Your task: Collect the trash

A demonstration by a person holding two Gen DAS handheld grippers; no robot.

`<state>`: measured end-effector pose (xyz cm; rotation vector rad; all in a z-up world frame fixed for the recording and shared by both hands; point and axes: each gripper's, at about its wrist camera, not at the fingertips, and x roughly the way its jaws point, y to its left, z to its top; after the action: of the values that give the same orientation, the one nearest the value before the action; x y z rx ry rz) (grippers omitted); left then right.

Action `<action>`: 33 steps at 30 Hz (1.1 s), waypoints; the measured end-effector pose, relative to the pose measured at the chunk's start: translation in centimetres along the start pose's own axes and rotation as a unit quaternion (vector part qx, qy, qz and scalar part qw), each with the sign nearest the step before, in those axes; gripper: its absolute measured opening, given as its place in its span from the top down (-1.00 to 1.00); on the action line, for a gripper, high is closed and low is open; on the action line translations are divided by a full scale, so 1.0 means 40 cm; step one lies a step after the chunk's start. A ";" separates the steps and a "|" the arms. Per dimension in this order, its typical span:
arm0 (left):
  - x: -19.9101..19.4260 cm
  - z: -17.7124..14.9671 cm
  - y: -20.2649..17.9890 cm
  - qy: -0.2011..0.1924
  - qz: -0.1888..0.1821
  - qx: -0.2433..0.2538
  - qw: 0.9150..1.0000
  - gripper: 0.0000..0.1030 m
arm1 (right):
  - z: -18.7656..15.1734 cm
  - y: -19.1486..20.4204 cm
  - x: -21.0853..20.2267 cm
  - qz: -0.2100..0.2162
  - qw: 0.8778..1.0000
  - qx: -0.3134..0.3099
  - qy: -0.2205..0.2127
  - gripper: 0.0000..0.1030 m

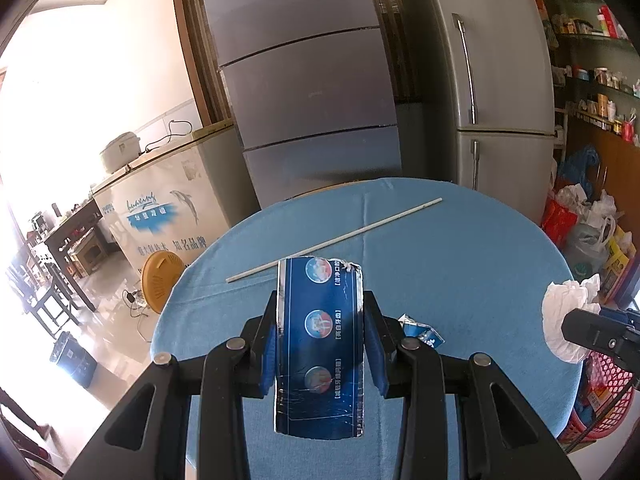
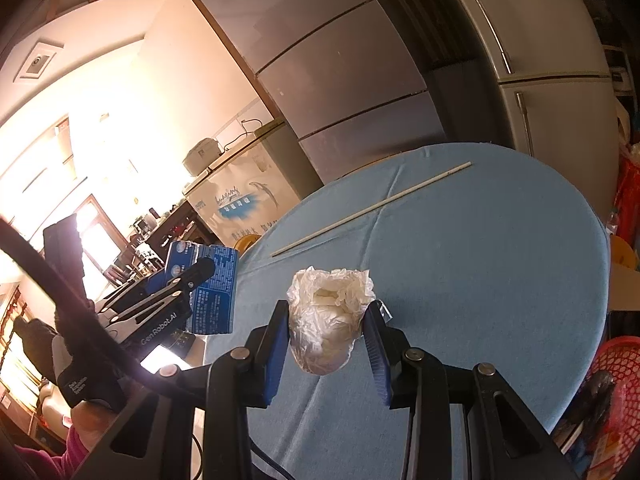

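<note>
My left gripper is shut on a dark blue toothpaste box, held lengthwise above the round table covered in blue cloth. The same box and left gripper appear at the left of the right wrist view, off the table's left edge. My right gripper is shut on a crumpled white plastic wad, lifted over the cloth; from the left wrist view that wad shows at the right edge. A thin white stick lies across the far half of the table. A small blue-white wrapper scrap lies near my left fingers.
A red mesh basket stands by the table's right side, also seen as the basket. Two grey refrigerators and a white chest freezer stand behind. Bags crowd the floor at right. A gloved hand holds the left gripper.
</note>
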<state>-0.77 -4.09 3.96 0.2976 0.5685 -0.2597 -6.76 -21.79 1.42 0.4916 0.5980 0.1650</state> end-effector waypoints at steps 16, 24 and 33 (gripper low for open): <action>0.028 -0.009 0.002 0.013 0.002 0.001 1.000 0.25 | -0.003 -0.005 0.019 -0.002 1.000 0.003 0.010 0.24; 0.028 -0.017 -0.004 0.014 0.003 0.004 1.000 0.25 | 0.000 -0.007 0.024 -0.001 1.000 0.005 0.012 0.24; 0.027 -0.019 -0.004 0.014 0.004 0.005 1.000 0.25 | 0.001 -0.014 0.023 0.000 1.000 0.005 0.013 0.24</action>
<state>-0.31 -4.16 2.71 0.3130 0.5939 -0.2498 -5.97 -22.02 0.74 0.4997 0.6241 0.1694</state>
